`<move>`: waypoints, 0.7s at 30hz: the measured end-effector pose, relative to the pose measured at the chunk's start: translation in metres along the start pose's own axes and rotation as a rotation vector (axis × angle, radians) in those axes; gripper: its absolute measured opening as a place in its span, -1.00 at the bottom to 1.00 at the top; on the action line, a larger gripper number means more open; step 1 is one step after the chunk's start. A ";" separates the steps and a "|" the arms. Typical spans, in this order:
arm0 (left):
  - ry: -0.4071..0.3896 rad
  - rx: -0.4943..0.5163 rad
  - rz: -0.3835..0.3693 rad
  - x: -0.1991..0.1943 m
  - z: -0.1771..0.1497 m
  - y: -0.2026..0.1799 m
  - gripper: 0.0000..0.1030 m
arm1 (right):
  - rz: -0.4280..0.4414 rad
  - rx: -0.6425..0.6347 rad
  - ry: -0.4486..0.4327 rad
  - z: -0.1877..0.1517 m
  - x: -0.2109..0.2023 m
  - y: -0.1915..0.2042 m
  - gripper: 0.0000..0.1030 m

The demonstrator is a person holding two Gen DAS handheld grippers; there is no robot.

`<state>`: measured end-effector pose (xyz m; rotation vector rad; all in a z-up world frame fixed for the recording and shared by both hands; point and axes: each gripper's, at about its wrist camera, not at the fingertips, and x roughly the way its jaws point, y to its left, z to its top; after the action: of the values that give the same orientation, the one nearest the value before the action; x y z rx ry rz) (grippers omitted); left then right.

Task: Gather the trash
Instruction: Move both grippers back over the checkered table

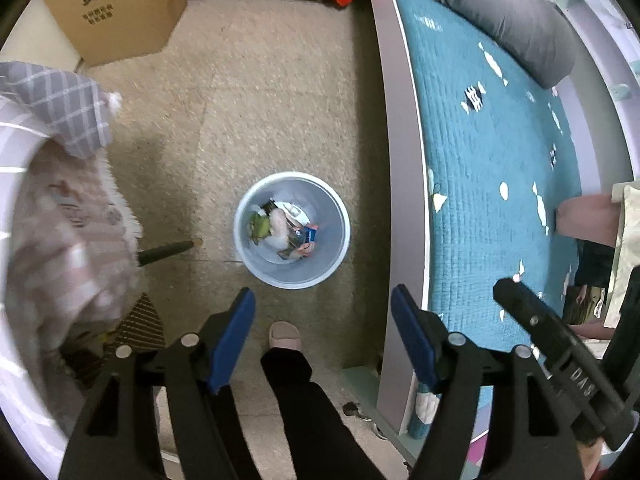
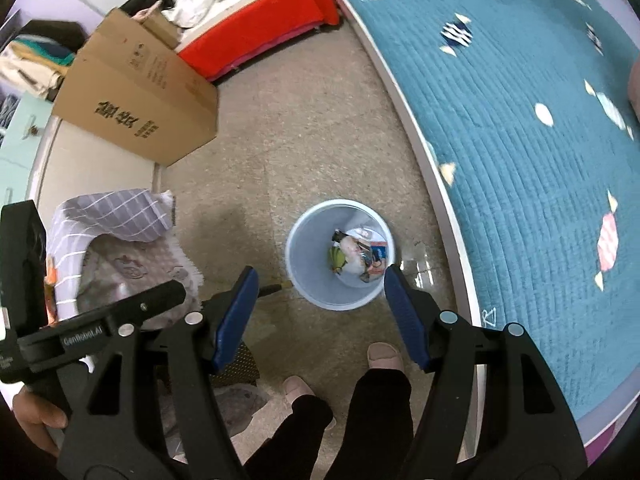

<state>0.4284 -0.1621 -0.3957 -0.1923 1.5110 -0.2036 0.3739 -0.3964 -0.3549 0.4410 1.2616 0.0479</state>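
A pale blue round trash bin [image 1: 334,216] stands on the beige floor, far below both grippers. It holds several pieces of trash [image 1: 286,230]: green, white and blue wrappers. The bin also shows in the right wrist view [image 2: 298,248] with the trash [image 2: 358,256] inside. My left gripper [image 1: 323,304] is open and empty, high above the floor just in front of the bin. My right gripper [image 2: 319,284] is open and empty, hanging over the bin's near rim.
A bed with a teal quilt [image 1: 492,184] and a grey pillow [image 1: 512,20] runs along the right. A cardboard box [image 2: 136,92] and a red-covered bench [image 2: 256,28] stand at the back. A chair draped with checked cloth [image 1: 60,184] is at left. The person's legs and slippers [image 2: 384,356] are below.
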 end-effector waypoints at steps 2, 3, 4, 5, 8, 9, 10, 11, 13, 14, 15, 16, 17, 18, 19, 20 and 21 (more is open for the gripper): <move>-0.038 -0.017 -0.001 -0.023 -0.003 0.006 0.34 | 0.022 -0.036 -0.001 0.004 -0.008 0.018 0.26; -0.052 -0.022 0.002 -0.034 -0.005 0.008 0.34 | 0.032 -0.052 0.000 0.006 -0.011 0.026 0.26; -0.073 -0.028 0.008 -0.046 -0.007 0.013 0.34 | 0.051 -0.082 0.001 0.009 -0.015 0.040 0.26; -0.094 -0.034 0.016 -0.059 -0.009 0.019 0.34 | 0.069 -0.117 0.001 0.011 -0.019 0.057 0.26; -0.189 -0.079 0.055 -0.105 -0.017 0.050 0.34 | 0.120 -0.212 -0.002 0.013 -0.026 0.104 0.26; -0.223 -0.107 0.067 -0.123 -0.021 0.066 0.34 | 0.140 -0.258 0.003 0.013 -0.027 0.128 0.26; -0.247 -0.131 0.080 -0.135 -0.025 0.079 0.34 | 0.156 -0.292 0.005 0.011 -0.027 0.147 0.26; -0.270 -0.154 0.093 -0.147 -0.028 0.092 0.34 | 0.172 -0.320 0.009 0.009 -0.026 0.164 0.26; -0.314 -0.208 0.126 -0.172 -0.035 0.126 0.34 | 0.201 -0.384 0.015 0.004 -0.025 0.200 0.26; -0.340 -0.238 0.134 -0.185 -0.041 0.146 0.34 | 0.215 -0.423 0.014 -0.001 -0.023 0.221 0.26; -0.356 -0.260 0.143 -0.193 -0.045 0.160 0.34 | 0.223 -0.449 0.014 -0.005 -0.022 0.236 0.26; -0.368 -0.280 0.157 -0.201 -0.048 0.174 0.34 | 0.236 -0.487 0.015 -0.011 -0.019 0.260 0.26; -0.380 -0.294 0.169 -0.209 -0.052 0.188 0.34 | 0.243 -0.513 0.017 -0.016 -0.016 0.275 0.26; -0.392 -0.309 0.183 -0.217 -0.055 0.205 0.34 | 0.249 -0.541 0.018 -0.022 -0.012 0.294 0.26; -0.399 -0.322 0.195 -0.223 -0.058 0.219 0.34 | 0.254 -0.565 0.022 -0.028 -0.007 0.311 0.26; -0.403 -0.331 0.201 -0.227 -0.060 0.233 0.34 | 0.260 -0.586 0.029 -0.033 -0.001 0.328 0.26; -0.409 -0.346 0.209 -0.233 -0.062 0.250 0.34 | 0.264 -0.608 0.037 -0.040 0.007 0.346 0.26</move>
<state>0.3581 0.1389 -0.2364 -0.3284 1.1382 0.2551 0.4098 -0.0665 -0.2503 0.0740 1.1497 0.6485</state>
